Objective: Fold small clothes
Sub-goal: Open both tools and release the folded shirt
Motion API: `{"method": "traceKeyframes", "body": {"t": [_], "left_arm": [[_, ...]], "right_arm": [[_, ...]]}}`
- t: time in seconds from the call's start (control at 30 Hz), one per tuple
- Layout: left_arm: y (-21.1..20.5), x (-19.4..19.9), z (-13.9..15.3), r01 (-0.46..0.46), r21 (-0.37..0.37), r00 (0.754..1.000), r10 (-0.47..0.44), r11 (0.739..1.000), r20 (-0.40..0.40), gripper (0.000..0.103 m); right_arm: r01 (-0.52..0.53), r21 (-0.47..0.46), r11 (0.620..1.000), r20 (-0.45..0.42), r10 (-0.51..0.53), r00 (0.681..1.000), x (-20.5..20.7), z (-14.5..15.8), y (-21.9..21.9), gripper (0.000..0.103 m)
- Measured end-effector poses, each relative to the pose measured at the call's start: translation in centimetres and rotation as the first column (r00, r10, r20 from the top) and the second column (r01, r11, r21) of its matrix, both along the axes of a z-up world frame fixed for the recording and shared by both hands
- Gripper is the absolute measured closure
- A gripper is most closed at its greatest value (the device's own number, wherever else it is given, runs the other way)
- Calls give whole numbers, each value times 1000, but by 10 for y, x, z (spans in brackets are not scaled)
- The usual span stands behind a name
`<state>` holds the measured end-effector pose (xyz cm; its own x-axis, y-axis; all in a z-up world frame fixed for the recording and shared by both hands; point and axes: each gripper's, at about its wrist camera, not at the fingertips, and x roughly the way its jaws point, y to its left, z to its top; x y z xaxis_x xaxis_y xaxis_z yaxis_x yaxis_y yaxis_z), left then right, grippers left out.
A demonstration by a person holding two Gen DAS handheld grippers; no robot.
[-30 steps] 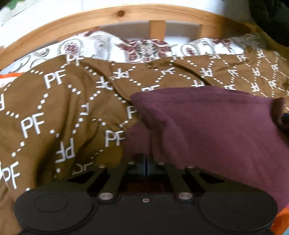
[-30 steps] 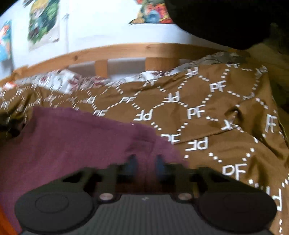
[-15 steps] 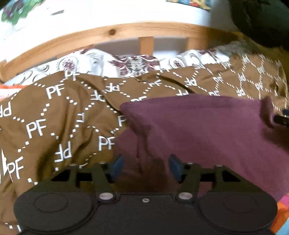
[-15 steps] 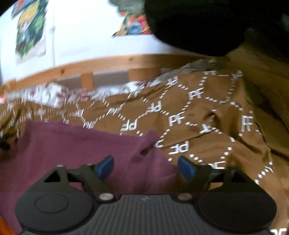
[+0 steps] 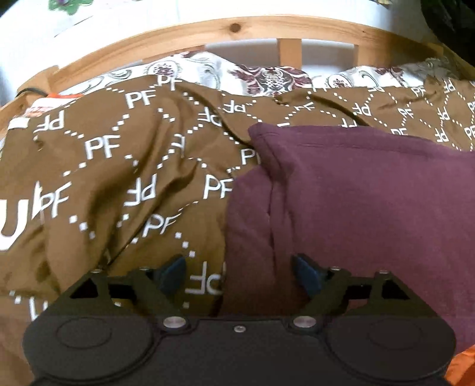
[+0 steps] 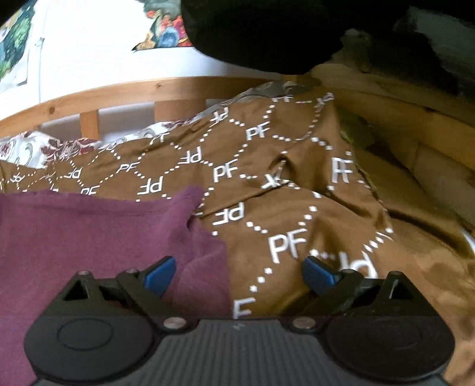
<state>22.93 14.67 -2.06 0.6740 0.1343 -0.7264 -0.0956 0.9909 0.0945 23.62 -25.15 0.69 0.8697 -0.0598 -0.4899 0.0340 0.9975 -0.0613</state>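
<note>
In the left wrist view, the left tool point(image 5: 239, 274) has its blue-tipped fingers point(image 5: 173, 271) spread apart, holding nothing, poised over the left edge of the maroon garment point(image 5: 356, 207). The garment lies folded on a brown bedspread point(image 5: 118, 178) printed with white letters, with a wooden bed frame point(image 5: 237, 28) behind.

In the right wrist view, the right tool point(image 6: 239, 274) is likewise spread wide and empty, straddling the garment's right edge point(image 6: 89, 231), where a small corner pokes up against the bedspread point(image 6: 297, 207).
</note>
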Motion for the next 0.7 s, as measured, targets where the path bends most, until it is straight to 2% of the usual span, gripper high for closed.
{"method": "traceKeyframes", "body": {"t": [0.2,0.3,0.5,0.7], "left_arm": [[-8,-25,15,-20,21,1000,20,1000,7,9],[-15,-41,23,-31,20,999,30,999,23,1],[-34,-73,37,-35,25,998,34,999,51,1],[-49,-93,40,-33,9,998,33,999,48,1]], "right_arm": [[31,7,1000,30,-31,999,-36,14,-4,1],[10,12,1000,79,-11,997,-65,24,1,0],[-27,20,999,107,25,994,-108,37,16,0],[-39,74,996,108,31,994,-128,39,29,0]]}}
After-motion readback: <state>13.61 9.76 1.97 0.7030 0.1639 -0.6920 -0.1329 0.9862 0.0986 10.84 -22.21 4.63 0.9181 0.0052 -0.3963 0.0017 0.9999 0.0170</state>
